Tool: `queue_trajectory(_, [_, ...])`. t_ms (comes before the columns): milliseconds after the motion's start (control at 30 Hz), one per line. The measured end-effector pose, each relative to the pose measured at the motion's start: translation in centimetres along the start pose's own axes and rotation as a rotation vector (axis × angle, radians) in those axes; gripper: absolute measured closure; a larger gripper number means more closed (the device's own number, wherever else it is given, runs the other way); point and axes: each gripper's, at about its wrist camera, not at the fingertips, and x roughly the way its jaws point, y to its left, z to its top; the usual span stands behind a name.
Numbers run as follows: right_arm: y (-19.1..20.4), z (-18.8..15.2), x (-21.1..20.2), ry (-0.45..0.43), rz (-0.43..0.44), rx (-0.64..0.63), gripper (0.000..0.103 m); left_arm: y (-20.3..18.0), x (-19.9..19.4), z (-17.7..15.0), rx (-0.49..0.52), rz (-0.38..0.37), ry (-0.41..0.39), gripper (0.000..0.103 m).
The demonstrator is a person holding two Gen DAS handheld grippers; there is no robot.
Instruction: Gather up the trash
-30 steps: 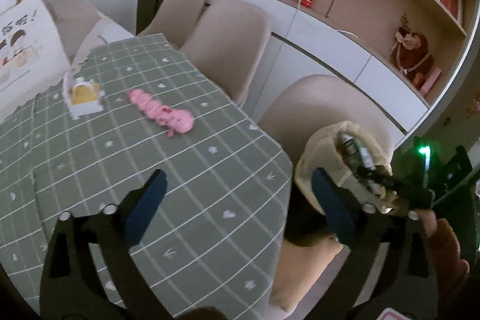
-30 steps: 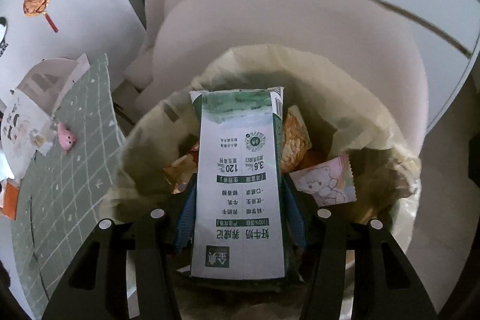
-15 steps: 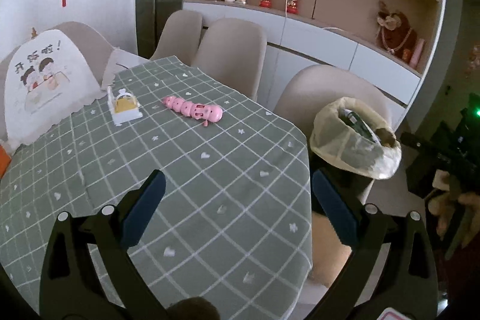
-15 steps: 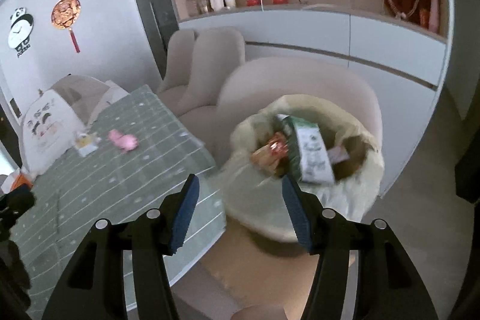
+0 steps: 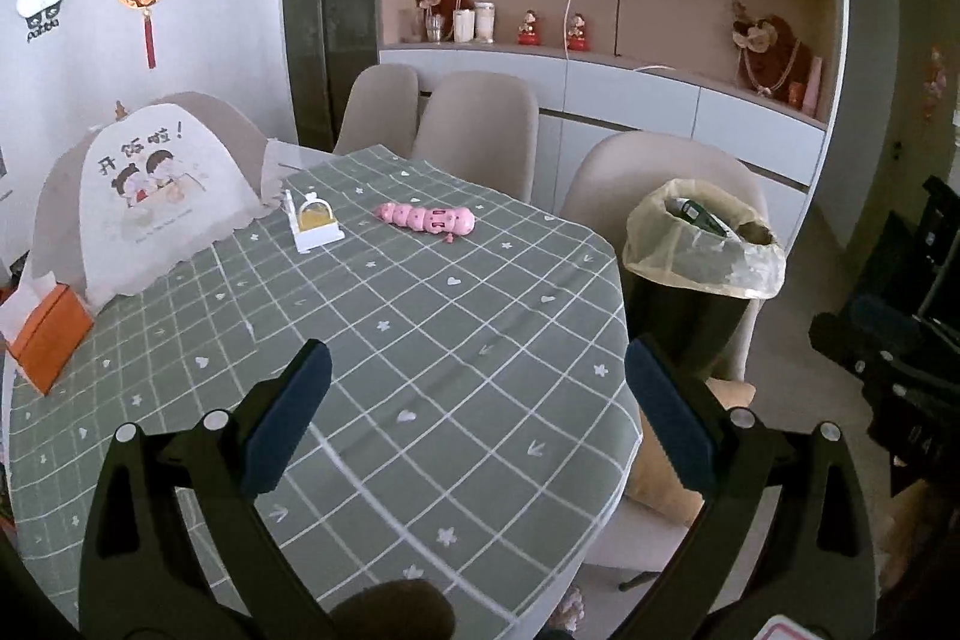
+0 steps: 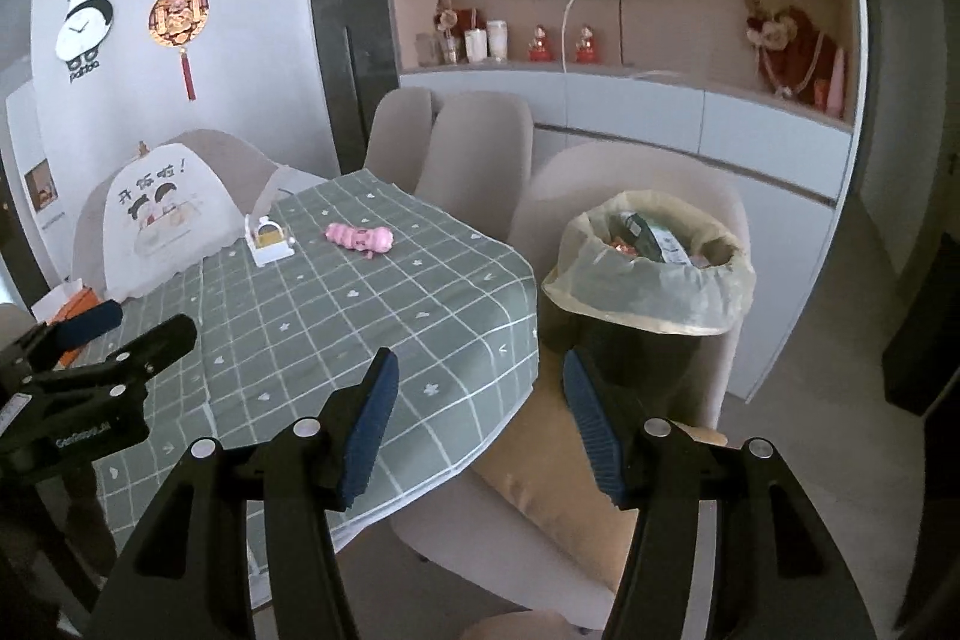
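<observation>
A black trash bin with a yellowish liner stands on a chair seat beside the table; it also shows in the right wrist view. A green and white milk carton and snack wrappers lie inside it. My left gripper is open and empty above the table's near edge. My right gripper is open and empty, held back from the bin, between the table corner and the bin. The left gripper also shows at the left of the right wrist view.
The green checked tablecloth carries a pink toy caterpillar, a small white and yellow toy, a white mesh food cover and an orange tissue box. Beige chairs ring the table. A shelf cabinet stands behind.
My right gripper let the milk carton go into the bin and pulled back and up, jaws open. My left gripper also drew back from the table, widening its view.
</observation>
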Motion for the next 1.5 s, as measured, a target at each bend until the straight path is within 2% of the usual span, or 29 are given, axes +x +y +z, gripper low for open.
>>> queue_trajectory(433, [2.6,-1.4,-3.3,-0.039,-0.006,-0.023,0.049,1.5,-3.5,-1.1,-0.004,0.009,-0.040,0.009])
queue_trajectory(1500, [2.1,-1.7,-4.1,-0.049,-0.009,0.010,0.049,1.2,-4.1,-1.4,-0.004,0.004,-0.044,0.009])
